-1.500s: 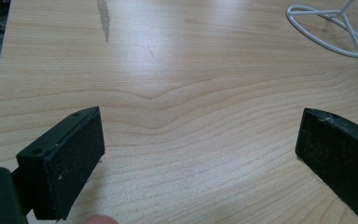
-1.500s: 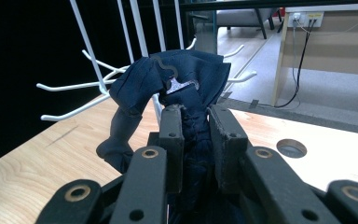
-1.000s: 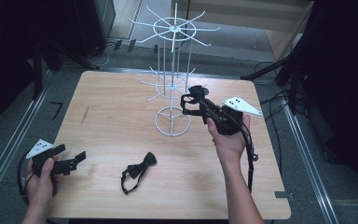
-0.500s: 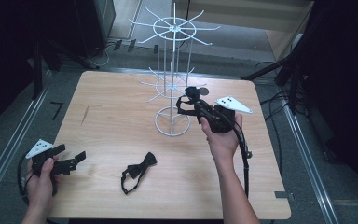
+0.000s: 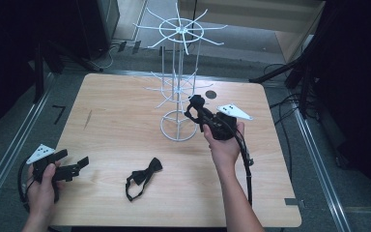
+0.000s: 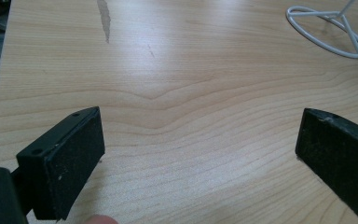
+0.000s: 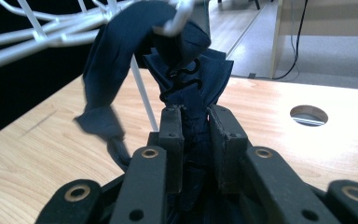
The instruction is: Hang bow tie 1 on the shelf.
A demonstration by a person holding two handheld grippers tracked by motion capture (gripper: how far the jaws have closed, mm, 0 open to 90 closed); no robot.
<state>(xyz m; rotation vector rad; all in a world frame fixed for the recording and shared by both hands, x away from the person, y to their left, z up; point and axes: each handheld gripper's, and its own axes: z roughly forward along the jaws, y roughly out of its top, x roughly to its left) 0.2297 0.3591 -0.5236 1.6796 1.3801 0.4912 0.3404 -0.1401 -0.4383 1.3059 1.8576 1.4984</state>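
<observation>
A: High view first, nearest edge: what sits by the person's left hand?

B: The left gripper (image 5: 72, 166) hovers low at the near left corner of the wooden surface (image 5: 121, 125). In the left gripper view its two fingers (image 6: 63, 170) stand wide apart with bare wood between them, released, and the right one is cut off by the frame's edge.

A: And a bit further in?

B: A black bow tie (image 5: 144, 176) lies flat on the surface, its strap curling toward the near edge, well apart from both grippers.

A: Then the right side?

B: The right gripper (image 5: 196, 107) is raised beside the white wire display rack (image 5: 178, 82), reaching toward a lower-tier prong. From above, what it holds is just a dark lump, hard to make out.

A: Does its own camera help?

B: Right gripper view shows the fingers (image 7: 172, 140) clenched on a dark navy bow tie (image 7: 186, 84). Its strap (image 7: 105, 74) loops over a white prong (image 7: 177, 21), and a small black hook clasp (image 7: 182, 81) shows just above the fingers. The lower part of the tie is hidden between the gripper's fingers.

A: Farthest back?

B: A round hole (image 7: 309, 115) in the surface beyond the rack; the rack's top tier is partly cut off.
</observation>
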